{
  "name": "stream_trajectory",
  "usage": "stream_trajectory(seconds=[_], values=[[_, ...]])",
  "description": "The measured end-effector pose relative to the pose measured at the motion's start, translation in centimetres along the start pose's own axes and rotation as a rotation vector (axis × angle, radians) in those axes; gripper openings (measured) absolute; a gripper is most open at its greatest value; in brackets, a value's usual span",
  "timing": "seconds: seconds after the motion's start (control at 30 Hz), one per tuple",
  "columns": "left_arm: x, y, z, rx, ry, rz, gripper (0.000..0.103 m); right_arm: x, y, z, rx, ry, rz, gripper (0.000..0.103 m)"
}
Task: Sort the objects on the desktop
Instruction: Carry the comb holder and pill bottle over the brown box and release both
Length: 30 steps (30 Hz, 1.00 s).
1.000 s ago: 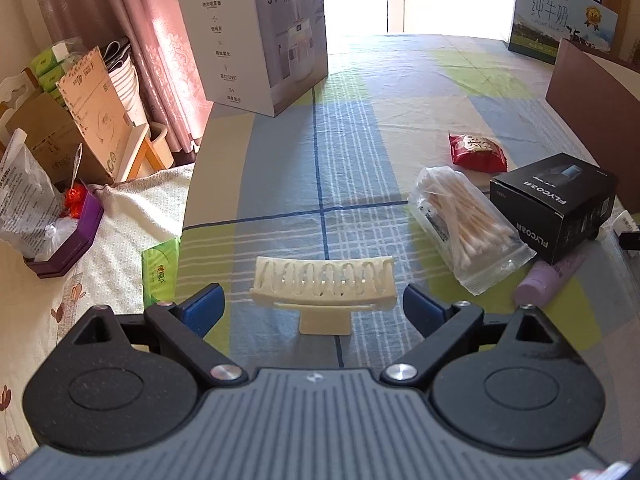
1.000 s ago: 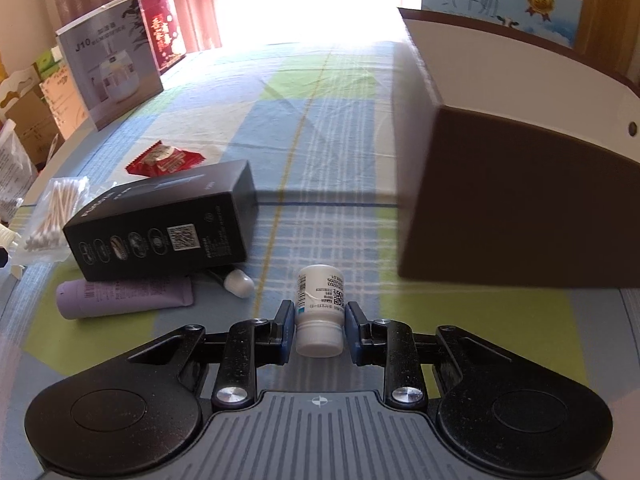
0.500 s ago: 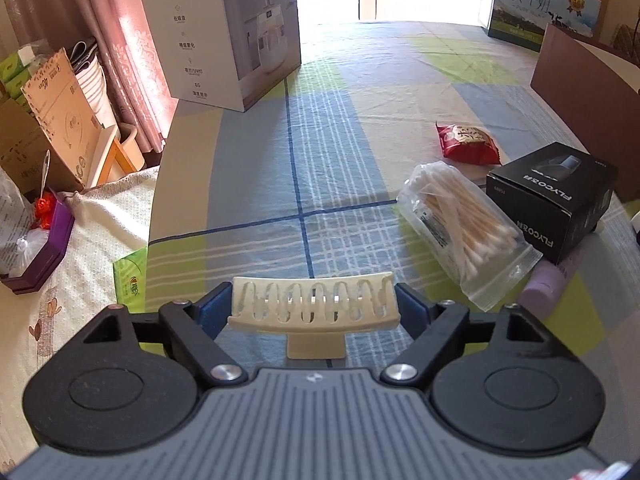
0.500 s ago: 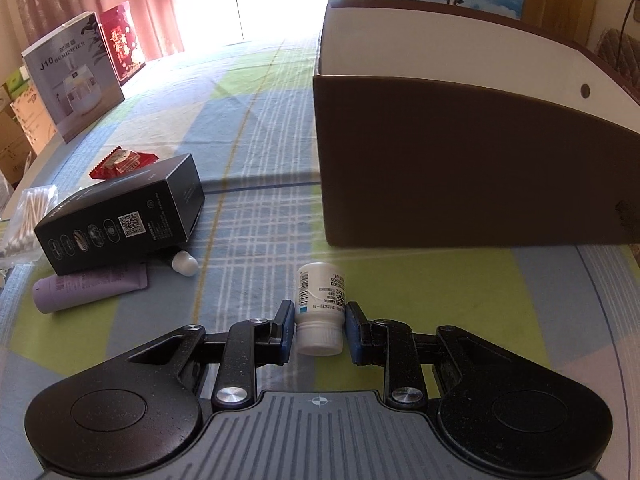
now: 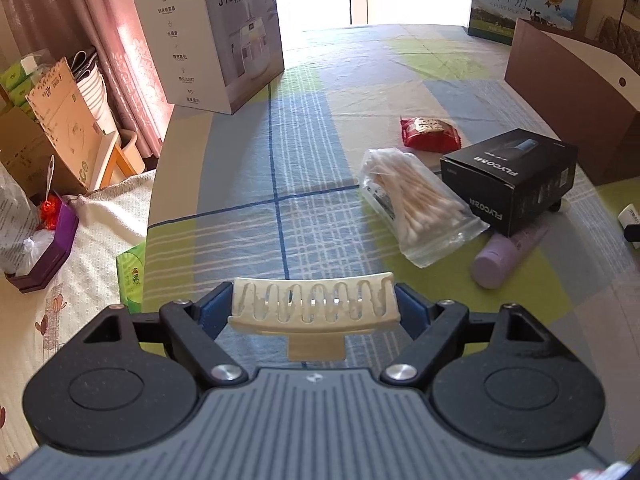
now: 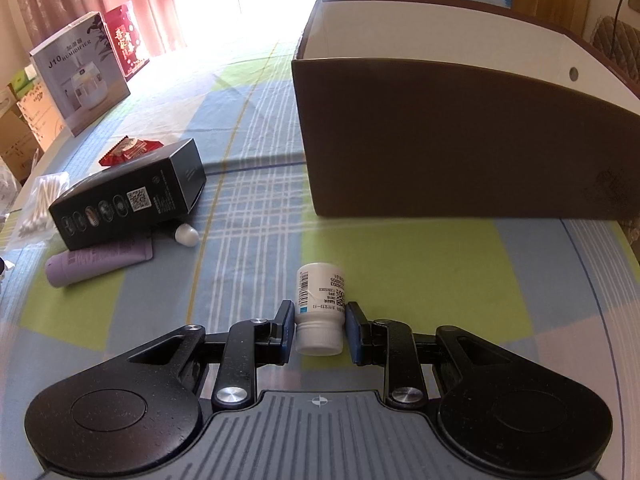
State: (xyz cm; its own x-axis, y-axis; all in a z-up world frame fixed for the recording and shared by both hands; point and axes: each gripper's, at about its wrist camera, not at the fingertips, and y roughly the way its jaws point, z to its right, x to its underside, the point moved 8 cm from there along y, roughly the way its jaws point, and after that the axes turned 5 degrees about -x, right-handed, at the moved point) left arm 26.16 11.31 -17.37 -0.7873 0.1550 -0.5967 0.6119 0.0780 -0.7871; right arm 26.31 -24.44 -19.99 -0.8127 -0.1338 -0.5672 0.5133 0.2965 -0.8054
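Note:
My left gripper (image 5: 314, 306) is shut on a cream hair claw clip (image 5: 314, 305), held by its two ends above the checked tablecloth. My right gripper (image 6: 319, 326) is shut on a small white pill bottle (image 6: 320, 310), cap toward the camera, raised over the cloth. A brown storage box (image 6: 460, 140) with a white inside stands ahead and right of the bottle. A black carton (image 6: 128, 200), a lilac tube (image 6: 98, 260), a red snack packet (image 5: 430, 132) and a bag of cotton swabs (image 5: 416, 204) lie on the table.
A white humidifier box (image 5: 212, 36) stands at the far left of the table, a blue milk carton (image 5: 520, 0) at the far right. The table's left edge (image 5: 154, 200) drops to a covered surface with a green tissue pack (image 5: 132, 276) and a purple box (image 5: 48, 248).
The left gripper closed onto the hair clip and lifted it off the cloth. The right gripper, still holding the bottle, rose and pulled back, so the brown box's open top came into view.

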Motion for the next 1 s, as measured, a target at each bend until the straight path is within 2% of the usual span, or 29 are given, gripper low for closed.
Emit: stream_trajectory(seconds=[0.33, 0.67, 1.0], values=[[-1.7, -5.3, 4.8, 0.059, 0.018, 0.070, 0.082, 0.4, -4.3, 1.7, -0.023, 0.020, 0.039, 0.024], [-5.1, -9.8, 13.5, 0.179, 0.091, 0.171, 0.082, -0.1, -10.1, 5.6, -0.028, 0.053, 0.110, 0.024], [-8.3, -12.1, 22.1, 0.263, 0.155, 0.240, 0.082, -1.3, -14.1, 10.9, -0.035, 0.082, 0.160, 0.024]])
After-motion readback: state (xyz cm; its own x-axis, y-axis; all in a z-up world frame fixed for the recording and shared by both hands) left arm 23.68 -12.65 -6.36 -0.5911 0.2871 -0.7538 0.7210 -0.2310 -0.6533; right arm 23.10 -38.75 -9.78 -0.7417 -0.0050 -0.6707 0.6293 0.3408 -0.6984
